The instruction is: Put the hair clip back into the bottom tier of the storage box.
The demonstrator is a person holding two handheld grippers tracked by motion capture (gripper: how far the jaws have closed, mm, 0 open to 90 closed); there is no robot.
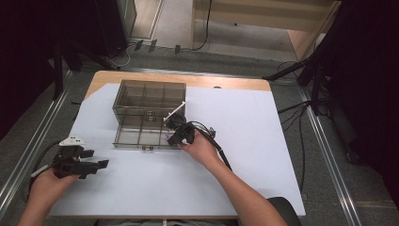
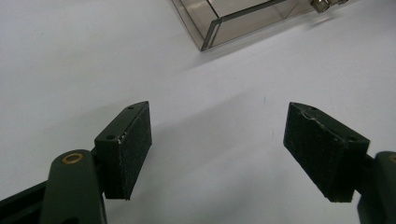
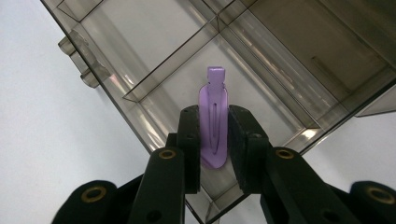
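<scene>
A smoky clear compartment box (image 1: 149, 96) stands at the table's back middle, with its tray (image 1: 137, 135) lying open toward me. My right gripper (image 1: 175, 135) hangs over the tray's right front corner, shut on a purple hair clip (image 3: 213, 93). The clip stands upright between the jaws (image 3: 214, 119), above a corner compartment (image 3: 261, 84) of the tray. My left gripper (image 1: 96, 159) rests low at the table's left front, a short way left of the tray. Its jaws are wide open (image 2: 217, 133) with only white surface between them. A corner of the box (image 2: 219, 21) shows ahead of it.
A white sheet (image 1: 244, 141) covers most of the wooden table (image 1: 226, 83). The right gripper's cable (image 1: 219, 147) trails along my forearm. Metal floor rails (image 1: 329, 160) run along both sides, with dark stands at the back.
</scene>
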